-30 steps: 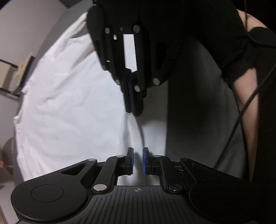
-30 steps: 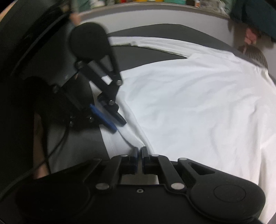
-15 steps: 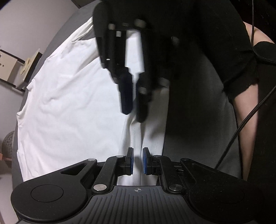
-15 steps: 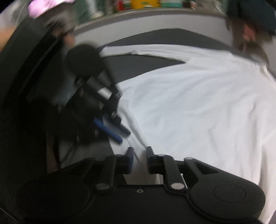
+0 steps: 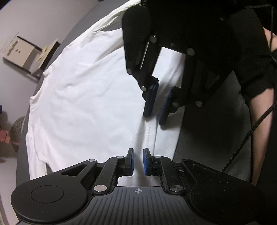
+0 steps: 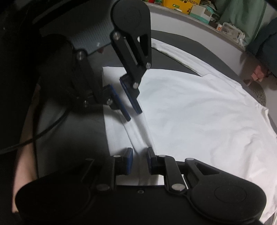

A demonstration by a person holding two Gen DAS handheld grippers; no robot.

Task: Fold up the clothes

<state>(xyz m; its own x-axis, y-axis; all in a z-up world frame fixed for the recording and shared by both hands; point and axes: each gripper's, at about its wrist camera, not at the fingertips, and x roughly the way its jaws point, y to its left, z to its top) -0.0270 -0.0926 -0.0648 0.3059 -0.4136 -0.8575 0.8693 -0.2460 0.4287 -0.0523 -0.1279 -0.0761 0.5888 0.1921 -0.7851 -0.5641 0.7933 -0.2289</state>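
Observation:
A white shirt (image 5: 86,95) lies spread flat on a dark grey table (image 6: 190,48). A raised ridge of its cloth (image 6: 138,135) runs along the near edge between the two grippers. My left gripper (image 5: 138,161) stands open just above this ridge, with a narrow gap between its blue pads. My right gripper (image 6: 139,161) is open too and straddles the ridge. In the left wrist view the right gripper (image 5: 154,117) faces me, tips down near the cloth. In the right wrist view the left gripper (image 6: 133,115) points down at the same ridge. Neither grips the shirt (image 6: 199,112).
A person's bare forearm (image 5: 259,129) and a black cable (image 5: 242,147) are at the right. A box (image 5: 19,52) stands by the wall on the left. Boxes and clutter (image 6: 181,7) line a shelf behind the table. The shirt's sleeve (image 6: 173,50) stretches away at the back.
My right gripper went from shut to open and let go of the shirt's edge. The left gripper kept the same narrow gap. Both views shifted slightly over the cloth.

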